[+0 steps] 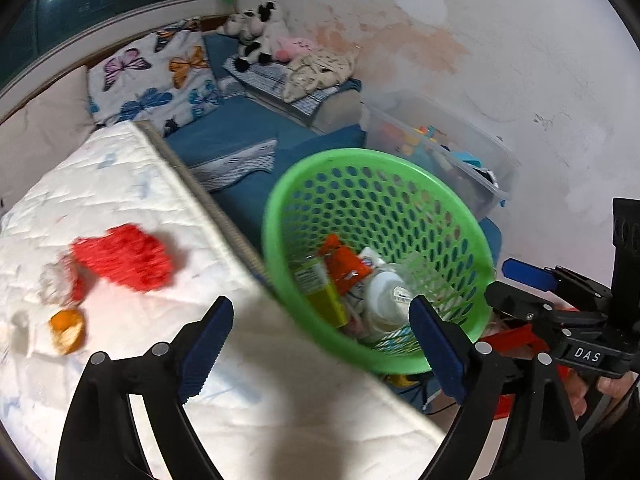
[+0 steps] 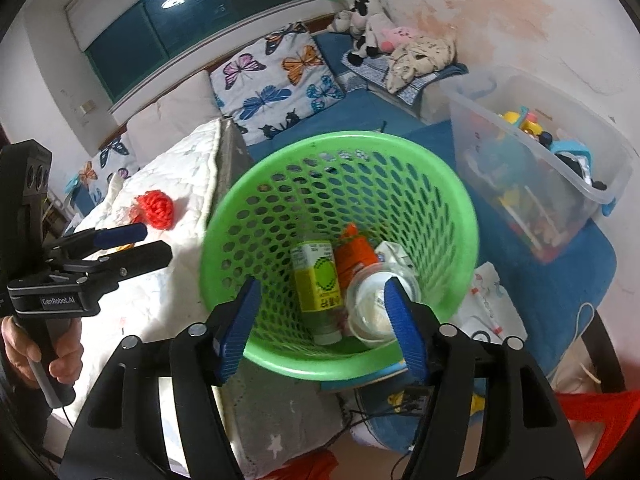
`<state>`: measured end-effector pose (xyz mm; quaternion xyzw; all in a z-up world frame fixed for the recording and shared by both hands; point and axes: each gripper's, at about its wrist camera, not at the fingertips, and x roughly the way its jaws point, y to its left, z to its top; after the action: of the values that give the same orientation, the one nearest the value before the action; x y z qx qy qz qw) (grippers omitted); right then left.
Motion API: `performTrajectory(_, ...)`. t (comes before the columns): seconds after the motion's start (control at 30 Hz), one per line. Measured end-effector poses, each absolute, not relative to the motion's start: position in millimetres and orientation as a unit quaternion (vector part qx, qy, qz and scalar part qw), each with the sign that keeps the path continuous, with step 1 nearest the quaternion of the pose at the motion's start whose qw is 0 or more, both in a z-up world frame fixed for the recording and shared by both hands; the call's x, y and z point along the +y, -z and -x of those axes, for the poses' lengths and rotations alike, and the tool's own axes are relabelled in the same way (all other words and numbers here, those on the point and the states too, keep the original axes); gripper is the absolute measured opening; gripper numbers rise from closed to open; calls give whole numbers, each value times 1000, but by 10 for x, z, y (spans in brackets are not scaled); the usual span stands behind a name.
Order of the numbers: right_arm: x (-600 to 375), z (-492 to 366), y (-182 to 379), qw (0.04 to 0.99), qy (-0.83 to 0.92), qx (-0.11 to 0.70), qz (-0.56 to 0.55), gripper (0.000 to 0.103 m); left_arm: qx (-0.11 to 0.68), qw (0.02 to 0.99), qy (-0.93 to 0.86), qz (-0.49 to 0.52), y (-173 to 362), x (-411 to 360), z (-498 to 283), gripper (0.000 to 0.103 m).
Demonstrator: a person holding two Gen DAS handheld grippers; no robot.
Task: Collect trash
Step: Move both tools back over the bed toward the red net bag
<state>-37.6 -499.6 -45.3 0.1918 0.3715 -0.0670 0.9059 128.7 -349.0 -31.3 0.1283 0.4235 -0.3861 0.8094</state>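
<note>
Beside the mattress edge, a green perforated basket (image 2: 340, 248) sits tilted, its mouth toward both cameras. Down in it lie a yellow-green carton (image 2: 318, 280), an orange wrapper (image 2: 354, 256), a white carton (image 2: 394, 254) and a clear cup (image 2: 372, 308), all heaped together and touching. On the white quilted mattress (image 1: 120, 200), a red crocheted piece (image 1: 124, 256) lies near a crumpled clear wrapper (image 1: 56, 284) and a bit of orange peel (image 1: 68, 330), well apart from the basket.

The right gripper (image 2: 320, 324) hovers over the basket's near rim, its blue fingers (image 2: 238, 328) parted with nothing pressed between them; the cup shows behind the right-hand one. The left gripper (image 1: 320, 348) is spread wide above the mattress corner and the basket's rim, holding nothing.

Farther back, a butterfly-print pillow (image 2: 276, 80) leans on blue bedding, plush toys (image 2: 368, 20) sit against the stained wall, and a clear storage bin (image 2: 532, 168) of toys stands just beside the basket.
</note>
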Motion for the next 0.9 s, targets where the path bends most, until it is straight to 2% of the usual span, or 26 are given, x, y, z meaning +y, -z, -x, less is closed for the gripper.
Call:
performTrajectory(0.33,-4530,167,273,917,21,366,-157,74,405,844,333,-113,164,-2719,-1348,87)
performTrajectory(0.9,-3740,-754,110,917,-73,381,-93,77,414,880,225,-68,153,-1490,-1662,87)
